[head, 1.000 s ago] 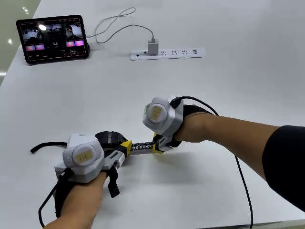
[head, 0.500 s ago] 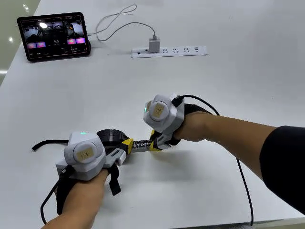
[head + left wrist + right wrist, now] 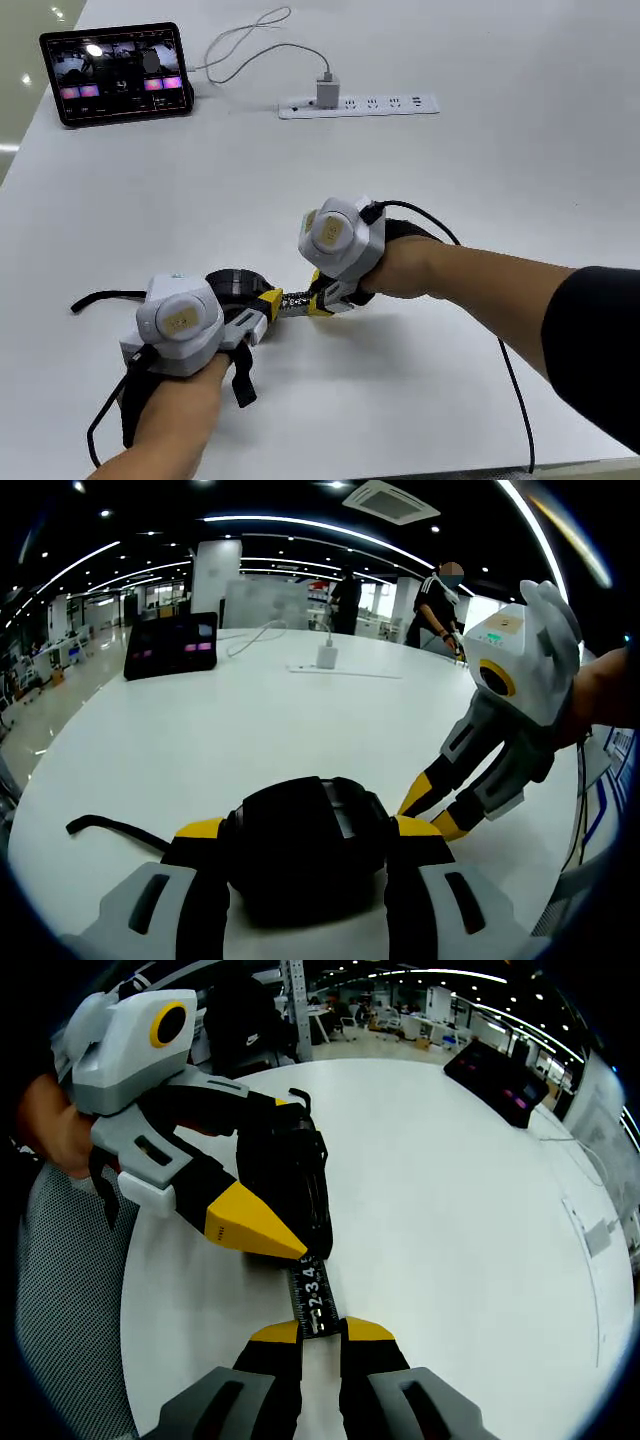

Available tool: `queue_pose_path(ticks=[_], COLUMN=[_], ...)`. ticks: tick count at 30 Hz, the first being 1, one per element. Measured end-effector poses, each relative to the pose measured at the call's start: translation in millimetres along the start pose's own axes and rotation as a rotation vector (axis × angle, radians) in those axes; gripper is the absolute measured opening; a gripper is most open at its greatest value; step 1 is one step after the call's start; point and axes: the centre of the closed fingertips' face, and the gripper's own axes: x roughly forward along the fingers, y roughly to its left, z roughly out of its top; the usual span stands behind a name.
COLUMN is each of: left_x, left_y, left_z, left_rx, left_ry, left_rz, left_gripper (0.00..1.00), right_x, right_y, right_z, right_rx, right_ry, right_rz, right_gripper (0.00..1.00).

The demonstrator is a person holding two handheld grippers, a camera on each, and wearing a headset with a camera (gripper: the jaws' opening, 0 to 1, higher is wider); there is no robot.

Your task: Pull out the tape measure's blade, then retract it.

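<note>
Blade (image 3: pixel 311 1296) shorter; right tool (image 3: pixel 322 1333) pinches it.

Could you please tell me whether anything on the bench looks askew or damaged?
Nothing stands out. The left tool clamps the tape measure, the right tool pinches its blade, which runs short and straight between them. The tablet and power strip sit farther back.

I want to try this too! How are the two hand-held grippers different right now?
The left hand-held gripper has its jaws spread wide around the chunky black tape measure case; the right hand-held gripper has its jaws nearly together, pinching the thin blade. The left holds the body; the right holds just the blade's end. Both have yellow tips and grip the same tool.
</note>
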Motion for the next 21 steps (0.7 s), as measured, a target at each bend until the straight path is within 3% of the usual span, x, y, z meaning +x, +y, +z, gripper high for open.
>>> queue_pose_path(ticks=[21], left_x=[-0.2], left_y=[0.1], left_z=[-0.5], left_rx=[-0.004], left_ry=[-0.001], left_rz=[-0.006], left_gripper=[0.59], right_x=[5.3], right_y=[2.0], right_z=[9.7], right_rx=[0.018], right_ry=[-0.032], right_rz=[0.003], right_gripper=[0.10])
